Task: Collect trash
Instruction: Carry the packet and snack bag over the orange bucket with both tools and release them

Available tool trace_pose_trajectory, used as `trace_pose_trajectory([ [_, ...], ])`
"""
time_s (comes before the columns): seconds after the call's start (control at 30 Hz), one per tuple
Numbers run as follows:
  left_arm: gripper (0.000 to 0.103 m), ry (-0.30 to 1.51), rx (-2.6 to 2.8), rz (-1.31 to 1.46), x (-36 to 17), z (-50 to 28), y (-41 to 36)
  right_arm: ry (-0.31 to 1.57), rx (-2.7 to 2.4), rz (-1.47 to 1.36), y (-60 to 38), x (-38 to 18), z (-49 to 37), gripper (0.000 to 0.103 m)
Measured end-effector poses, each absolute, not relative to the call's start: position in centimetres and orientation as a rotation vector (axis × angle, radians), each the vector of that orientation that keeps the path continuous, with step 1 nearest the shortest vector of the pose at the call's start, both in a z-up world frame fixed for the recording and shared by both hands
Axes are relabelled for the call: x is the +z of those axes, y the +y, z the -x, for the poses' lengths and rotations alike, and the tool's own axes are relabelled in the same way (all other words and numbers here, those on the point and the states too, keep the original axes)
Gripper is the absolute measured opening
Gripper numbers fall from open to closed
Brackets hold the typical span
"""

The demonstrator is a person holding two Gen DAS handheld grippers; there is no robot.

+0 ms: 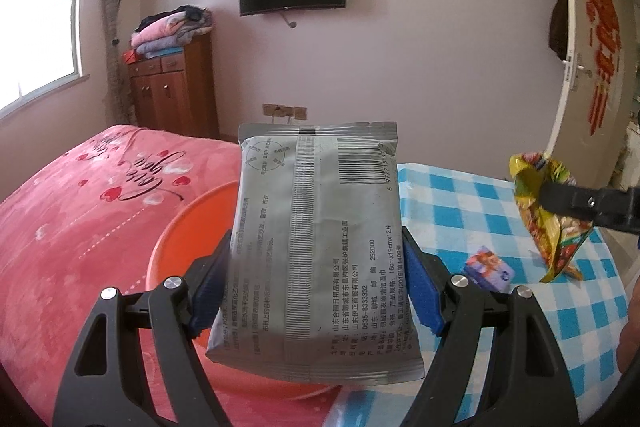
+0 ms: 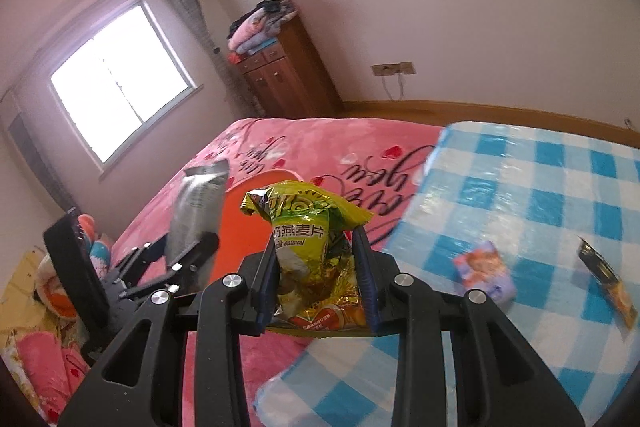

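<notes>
The left hand-held gripper (image 1: 316,291) was clenched on a grey foil packet (image 1: 320,239), its blue pads pressing the packet's two long edges. The packet stood nearly upright in the air, printed back and barcode toward the camera, above an orange basin (image 1: 180,239) that rested on the pink bedspread (image 1: 80,227) just beside the table's left edge.

The right hand-held gripper (image 2: 318,279) was clamped on a crumpled yellow-green oatmeal wrapper (image 2: 308,247), squeezed between its pads with the torn top flaring above them. In the left wrist view that wrapper (image 1: 548,215) hung above the table's right side, gripped by the black fingers coming in from the right edge of the picture.

The table (image 2: 540,195) carried a blue-and-white checked cloth. On it lay a small colourful purple-edged packet (image 2: 484,271), flat and near the table's front edge, and, well apart toward the right edge, a dark strip-shaped wrapper (image 2: 608,287). In the right wrist view the grey packet (image 2: 198,203) showed to the left, in front of the basin.
</notes>
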State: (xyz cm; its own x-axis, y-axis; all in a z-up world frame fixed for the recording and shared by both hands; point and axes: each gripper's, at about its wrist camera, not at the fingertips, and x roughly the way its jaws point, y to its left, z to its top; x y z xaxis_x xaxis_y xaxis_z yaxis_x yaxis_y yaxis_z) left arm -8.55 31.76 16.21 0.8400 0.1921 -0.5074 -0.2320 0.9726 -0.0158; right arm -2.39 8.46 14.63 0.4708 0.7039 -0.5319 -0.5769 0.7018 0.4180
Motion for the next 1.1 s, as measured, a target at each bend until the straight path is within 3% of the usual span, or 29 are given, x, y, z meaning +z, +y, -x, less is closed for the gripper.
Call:
trace_pose_trajectory([
  [0.87,0.078,0.557,0.279,0.122,14.3,7.5,34.6,0.788,0.919,-0.128,19.9,13.8,0.0,0.036],
  [0.93,0.078,0.560,0.280,0.115,14.2,7.3,34.5,0.804,0.914,-0.123,20.2,13.2,-0.4,0.039],
  [1.0,0.083,0.570,0.291,0.112,13.9,7.1,34.5,0.836,0.909,-0.141,20.2,12.6,-0.9,0.056],
  [1.1,0.091,0.578,0.300,0.147,13.5,7.0,35.2,0.826,0.903,-0.201,18.9,12.5,-1.0,0.072],
])
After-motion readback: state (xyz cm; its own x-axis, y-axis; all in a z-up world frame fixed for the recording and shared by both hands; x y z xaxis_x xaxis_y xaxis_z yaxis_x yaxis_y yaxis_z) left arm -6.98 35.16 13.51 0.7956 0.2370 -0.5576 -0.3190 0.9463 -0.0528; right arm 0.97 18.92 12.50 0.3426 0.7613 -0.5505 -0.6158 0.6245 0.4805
